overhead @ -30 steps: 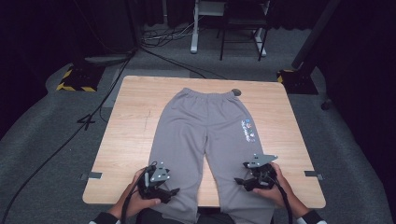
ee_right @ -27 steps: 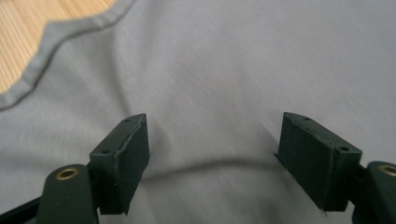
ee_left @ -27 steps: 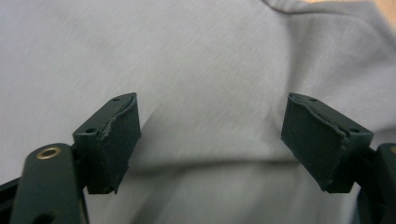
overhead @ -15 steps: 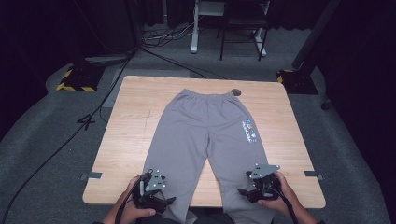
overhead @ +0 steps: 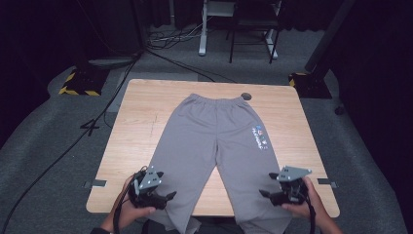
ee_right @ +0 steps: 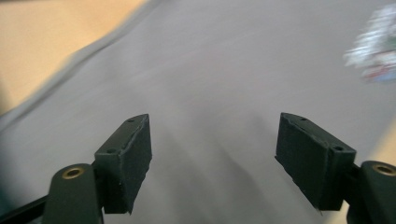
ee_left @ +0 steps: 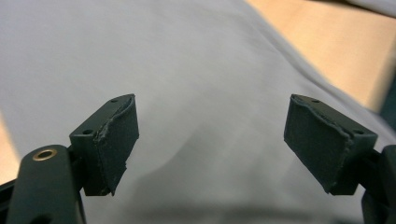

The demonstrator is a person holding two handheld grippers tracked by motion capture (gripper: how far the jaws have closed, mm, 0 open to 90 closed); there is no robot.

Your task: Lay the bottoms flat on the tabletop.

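Grey sweatpants (overhead: 214, 131) lie flat on the wooden table (overhead: 141, 122), waistband at the far side, both legs running over the near edge. A small printed logo (overhead: 259, 137) marks the right leg; it is a blur (ee_right: 376, 58) in the right gripper view. My left gripper (overhead: 169, 196) hovers at the outer side of the left leg near the table's front, jaws open and pointing inward. In its own view the open left gripper (ee_left: 210, 140) has only grey cloth (ee_left: 196, 70) beyond it. My right gripper (overhead: 268, 186) mirrors it over the right leg, and the right gripper (ee_right: 212, 154) is open above the cloth (ee_right: 224, 70).
A small dark round object (overhead: 246, 96) sits on the table by the waistband. Bare wood (overhead: 302, 141) flanks the trousers on both sides. Cables (overhead: 97, 126) cross the grey floor at left. Yellow-black striped bases (overhead: 78, 84) stand past the far corners, with furniture legs (overhead: 202, 29) behind.
Both grippers dipped toward the near edge, then came back up. The right one now sits farther right, the left one slightly farther left. Both jaws stay open and the trousers have not moved.
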